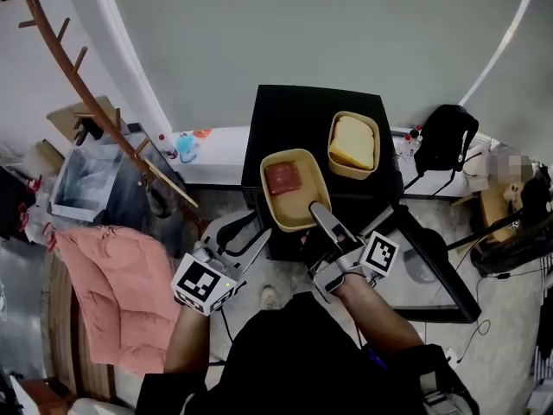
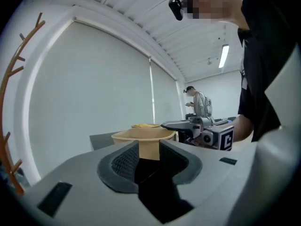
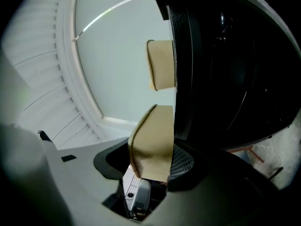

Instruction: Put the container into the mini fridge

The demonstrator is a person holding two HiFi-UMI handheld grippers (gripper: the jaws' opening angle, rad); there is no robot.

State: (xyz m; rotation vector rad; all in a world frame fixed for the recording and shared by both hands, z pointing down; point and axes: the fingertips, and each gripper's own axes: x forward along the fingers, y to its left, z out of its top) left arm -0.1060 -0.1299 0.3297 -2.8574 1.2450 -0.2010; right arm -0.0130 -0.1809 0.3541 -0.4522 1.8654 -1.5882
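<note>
Black mini fridge (image 1: 294, 115), far container (image 1: 353, 144) atop, right gripper (image 1: 318, 211) holding near container (image 1: 292, 187)

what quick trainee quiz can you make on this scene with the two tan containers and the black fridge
1. True or false: the right gripper has its jaws closed on the rim of the container with red food.
2. Which gripper holds nothing? A: left gripper. B: right gripper.
3. Fill in: the container with yellow food stands on top of the black ____.
Key: 1 true; 2 A; 3 mini fridge.
</note>
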